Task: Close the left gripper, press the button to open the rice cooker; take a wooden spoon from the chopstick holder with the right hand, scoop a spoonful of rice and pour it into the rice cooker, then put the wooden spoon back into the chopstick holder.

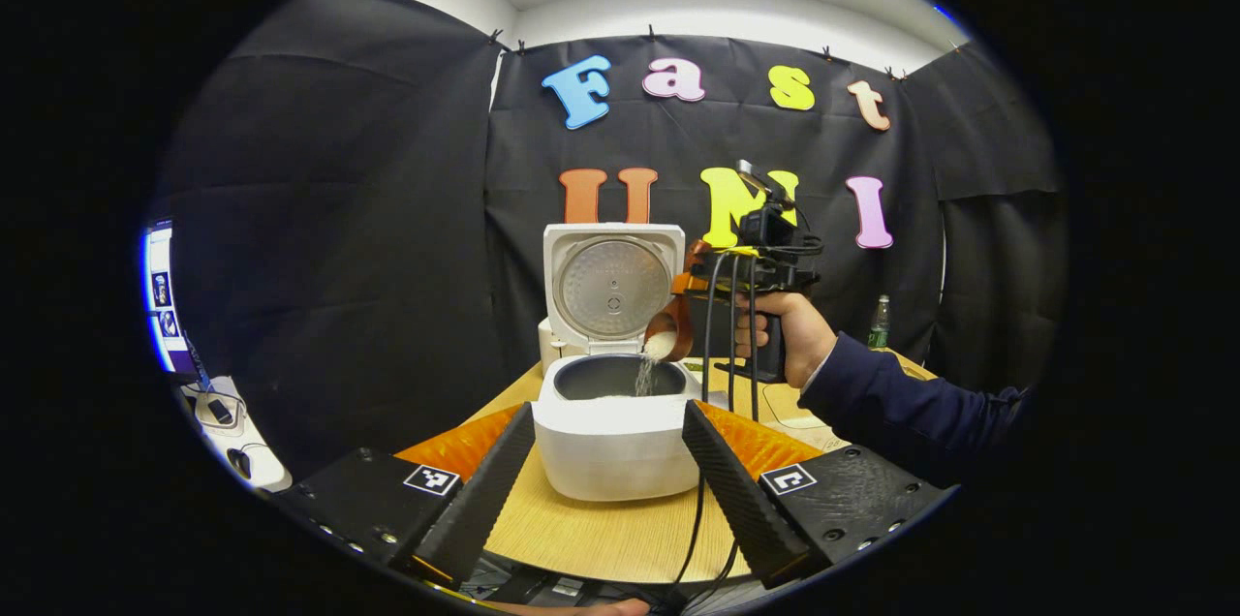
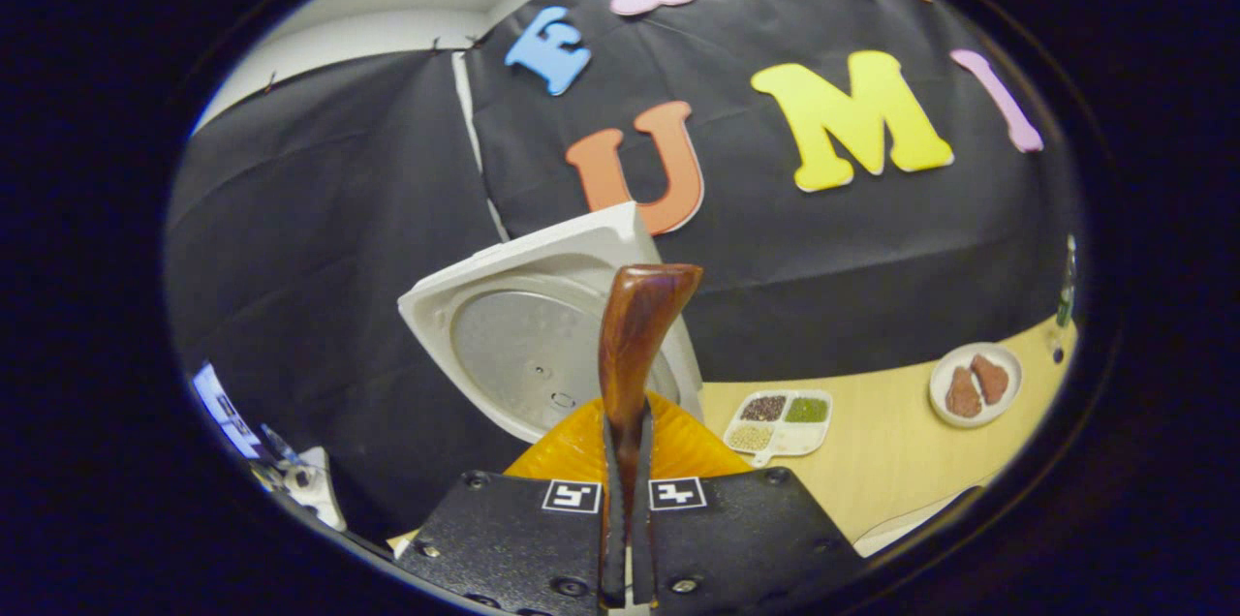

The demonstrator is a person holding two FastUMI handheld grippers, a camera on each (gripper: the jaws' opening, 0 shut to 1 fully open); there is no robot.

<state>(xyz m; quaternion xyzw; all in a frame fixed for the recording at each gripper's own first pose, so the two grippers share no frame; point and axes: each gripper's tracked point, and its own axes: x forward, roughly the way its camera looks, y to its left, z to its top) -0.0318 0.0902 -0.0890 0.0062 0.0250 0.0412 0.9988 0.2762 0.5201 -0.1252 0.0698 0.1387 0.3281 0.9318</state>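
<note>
White square rice cooker [image 1: 616, 442] sits w/ lid up on the light wooden table [image 1: 601, 529], dead ahead at 12 o'clock between the left gripper [image 1: 608, 471] fingers, which stand wide apart. Left gripper view shows the right gripper [image 1: 690, 279] in a hand [image 1: 790, 335] at 1 o'clock, tipping the brown wooden spoon [image 1: 670, 330]; rice falls into the pot. Right gripper view: fingers pinch the spoon handle; at 3 o'clock a white four-section tray of grains [image 2: 780, 420] & a small white plate w/ brown pieces [image 2: 975, 384]
</note>
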